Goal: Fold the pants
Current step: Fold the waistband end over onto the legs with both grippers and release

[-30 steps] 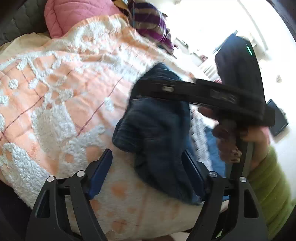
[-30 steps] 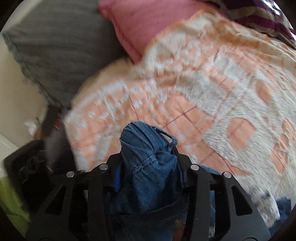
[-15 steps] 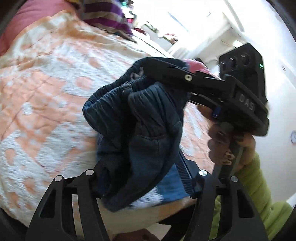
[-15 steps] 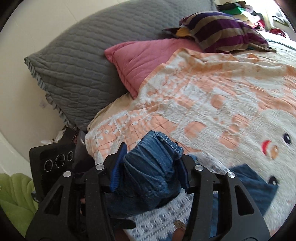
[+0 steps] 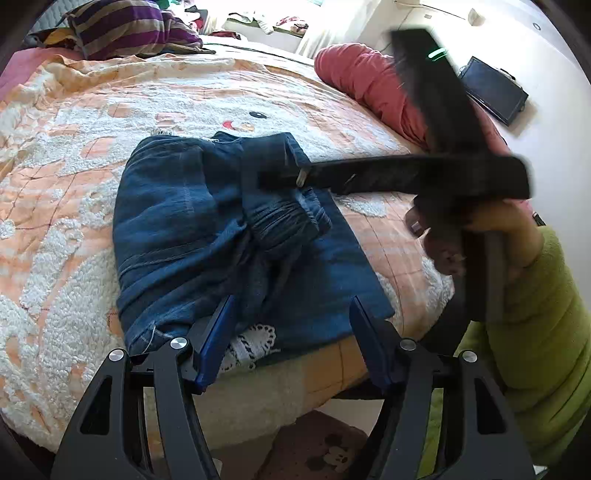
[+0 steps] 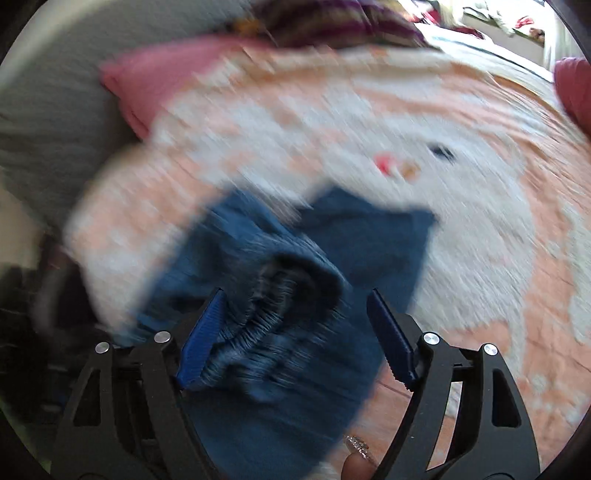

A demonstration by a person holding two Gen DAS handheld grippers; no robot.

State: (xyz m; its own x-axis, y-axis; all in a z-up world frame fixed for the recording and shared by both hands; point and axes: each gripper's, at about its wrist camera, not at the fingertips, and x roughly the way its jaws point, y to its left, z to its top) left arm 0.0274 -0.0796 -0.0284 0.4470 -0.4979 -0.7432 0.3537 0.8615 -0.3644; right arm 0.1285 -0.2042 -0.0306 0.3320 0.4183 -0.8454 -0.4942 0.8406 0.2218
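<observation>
Denim pants (image 5: 229, 236) lie folded on the bed's orange-and-white blanket (image 5: 66, 192), just ahead of the left tool (image 5: 291, 332), which is spread and empty. Farther off, the right tool (image 6: 295, 332) is released above the gathered waistband (image 5: 284, 221); its own view is blurred, while the left view shows a pink pillow (image 5: 373, 85) beyond.

1. The jeans (image 5: 221, 229) lie in a heap on the bedspread (image 5: 74, 206) near the bed's front edge; bare bedspread lies open to their left and beyond them.
2. The left gripper (image 5: 291, 332) has its fingers spread, with the near edge of the jeans and a bit of white lace in the gap.
3. The right gripper (image 6: 295, 332) reaches in from the right over the bunched waistband, blocking that side; its fingers are also spread.
4. A red pillow (image 5: 369, 85) bounds the far right.
5. A striped cushion (image 5: 129, 29) and a pink pillow (image 6: 166, 77) close off the far left.
</observation>
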